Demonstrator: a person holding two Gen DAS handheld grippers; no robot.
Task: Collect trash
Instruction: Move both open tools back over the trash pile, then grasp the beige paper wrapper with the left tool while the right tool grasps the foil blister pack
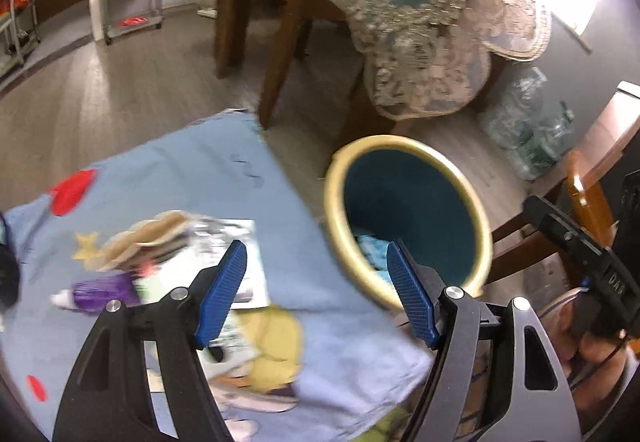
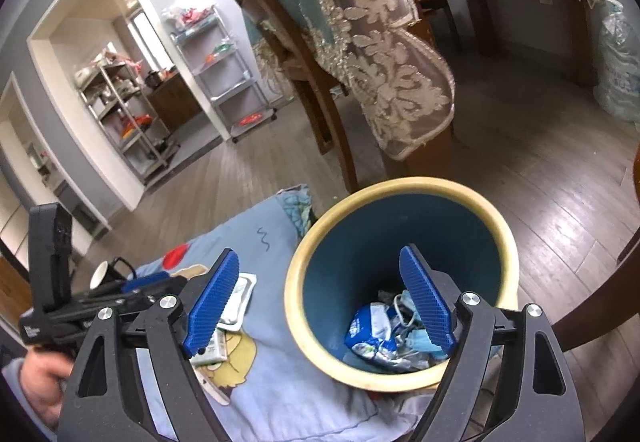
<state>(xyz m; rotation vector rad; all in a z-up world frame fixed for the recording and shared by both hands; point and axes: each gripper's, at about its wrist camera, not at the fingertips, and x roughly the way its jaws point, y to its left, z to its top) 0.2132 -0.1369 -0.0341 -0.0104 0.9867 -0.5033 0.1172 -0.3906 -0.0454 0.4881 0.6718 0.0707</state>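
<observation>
- far left of the left wrist view, trash lies on a light blue cartoon-print cloth (image 1: 224, 178): a purple tube (image 1: 100, 292) with a white cap, a tan scalloped wrapper (image 1: 148, 238) and a white printed packet (image 1: 240, 254), all blurred.
- the left gripper (image 1: 316, 292) hangs over the cloth's right part, its blue pads (image 1: 222, 290) apart and nothing between them.
- just right of the cloth stands a blue trash bin (image 1: 404, 198) with a cream rim; crumpled blue trash shows at its bottom.
- the right gripper's black body shows at that view's right edge, with a hand (image 1: 596, 346) under it.
- in the right wrist view, a hand (image 2: 40, 374) at the left holds the left gripper over the cloth (image 2: 256, 382); a white mug (image 2: 100, 274) sits behind it.
- a flat white packet (image 2: 240, 298) lies on the cloth near the bin.
- the right gripper (image 2: 320, 306) is held above the bin (image 2: 400, 218), jaws apart and empty, one pad (image 2: 428, 302) over the opening.
- inside the bin lie a blue-and-white wrapper (image 2: 370, 330) and a crumpled face mask (image 2: 412, 338).
- behind, wooden chairs and a lace tablecloth (image 2: 380, 54).
</observation>
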